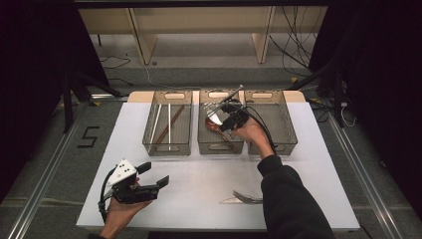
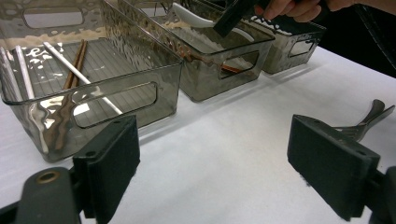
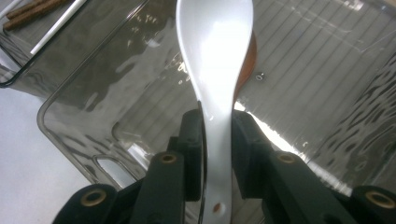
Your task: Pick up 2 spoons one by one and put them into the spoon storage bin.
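A white ceramic spoon (image 3: pixel 215 46) hangs over the middle smoked-plastic bin (image 1: pixel 219 147), bowl pointing away from the hand. My right gripper (image 3: pixel 217 121) is shut on its handle, both pads pressing its sides. From above, that gripper (image 1: pixel 225 114) is over the bin's middle with the white spoon (image 1: pixel 215 116) slanting down. A brown spoon (image 3: pixel 250 60) lies on the bin floor beneath it. My left gripper (image 1: pixel 155 174) rests low at the table's front left, open with nothing between its pads (image 2: pixel 107 163).
The left bin (image 1: pixel 166 149) holds white and brown chopsticks (image 1: pixel 169 124). A third bin (image 1: pixel 286 144) stands on the right. A metal fork (image 1: pixel 247 199) lies near the front edge beside the right forearm, with a pale flat piece beside it. White tabletop lies between hands and bins.
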